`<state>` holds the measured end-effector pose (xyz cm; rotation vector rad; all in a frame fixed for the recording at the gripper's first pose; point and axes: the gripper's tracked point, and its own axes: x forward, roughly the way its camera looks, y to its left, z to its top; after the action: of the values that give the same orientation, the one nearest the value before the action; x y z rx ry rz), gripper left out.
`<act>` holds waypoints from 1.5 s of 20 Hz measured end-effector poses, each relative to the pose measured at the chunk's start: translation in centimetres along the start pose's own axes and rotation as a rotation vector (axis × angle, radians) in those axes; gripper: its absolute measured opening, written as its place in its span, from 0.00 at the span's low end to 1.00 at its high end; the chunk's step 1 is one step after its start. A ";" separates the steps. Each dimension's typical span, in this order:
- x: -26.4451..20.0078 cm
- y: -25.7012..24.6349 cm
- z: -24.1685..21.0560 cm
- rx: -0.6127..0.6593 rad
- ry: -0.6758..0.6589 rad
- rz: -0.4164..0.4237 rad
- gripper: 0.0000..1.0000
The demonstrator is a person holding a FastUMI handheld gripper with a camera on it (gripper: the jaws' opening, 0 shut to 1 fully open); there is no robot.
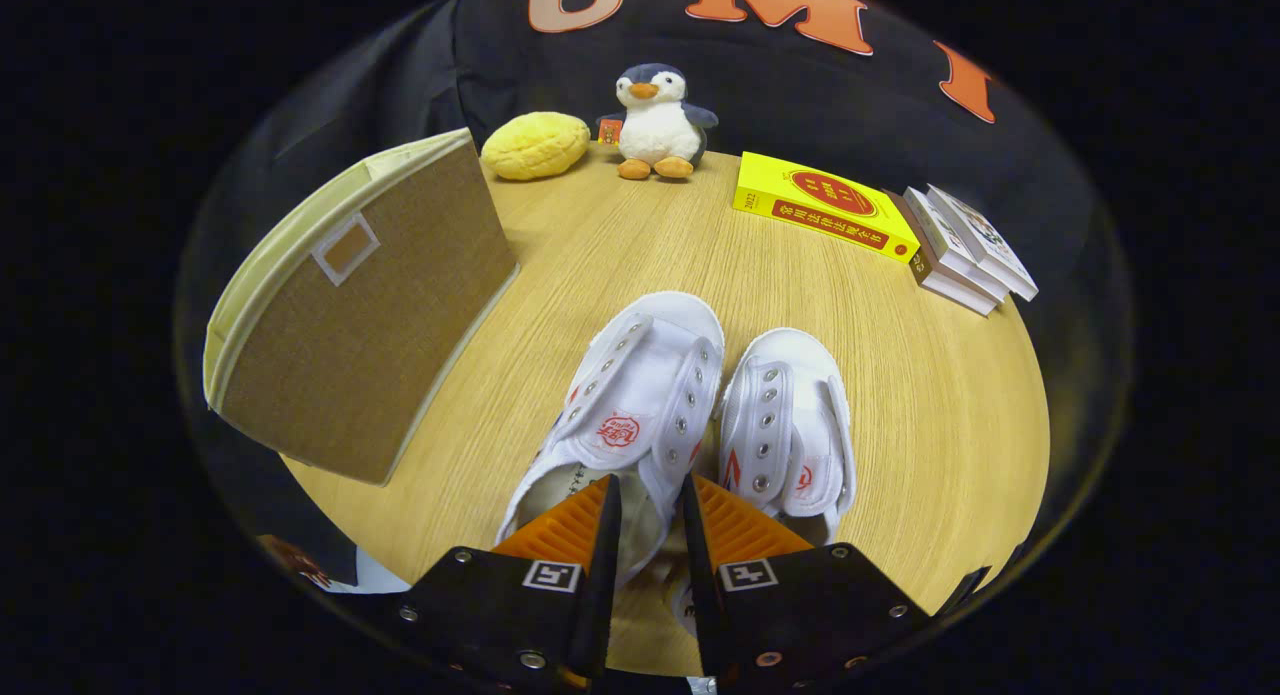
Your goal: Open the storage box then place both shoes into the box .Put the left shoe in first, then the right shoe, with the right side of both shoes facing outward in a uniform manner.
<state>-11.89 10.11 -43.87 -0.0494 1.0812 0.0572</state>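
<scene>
Shoes block tool ahead; box beside (tabletop bare).

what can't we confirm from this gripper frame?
- Claw grip: the fingers straddle the side wall of the left white canvas shoe, but the contact is hidden.
- Heels of that shoe and of the right white canvas shoe: covered by the claw body.
- Tan fabric storage box: only its outer side shows, so the opening is hidden.

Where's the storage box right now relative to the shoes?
In the gripper view, the storage box stands on the wooden table, left of the two white shoes and apart from them. The claw grips the nearer shoe's side wall.
</scene>
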 end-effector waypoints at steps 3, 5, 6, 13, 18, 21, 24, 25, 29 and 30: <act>1.1 -0.5 0.5 0.015 -0.005 -0.035 0.21; 1.7 -0.8 0.7 0.034 -0.006 -0.040 0.16; 1.9 -0.8 0.6 0.046 -0.004 -0.041 0.15; 2.2 -0.8 0.7 0.128 0.028 0.010 0.07; 0.6 0.1 2.5 0.272 -0.009 0.085 0.01; -0.4 1.0 3.4 0.324 -0.012 0.120 0.01; -2.2 1.3 5.0 0.360 -0.029 0.135 0.01; -3.0 1.5 5.7 0.373 -0.035 0.143 0.01; -6.0 2.4 9.4 0.430 -0.072 0.178 0.01; -6.8 2.7 10.4 0.444 -0.080 0.183 0.01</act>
<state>-6.13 13.31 -33.07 0.4483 0.9963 -0.0168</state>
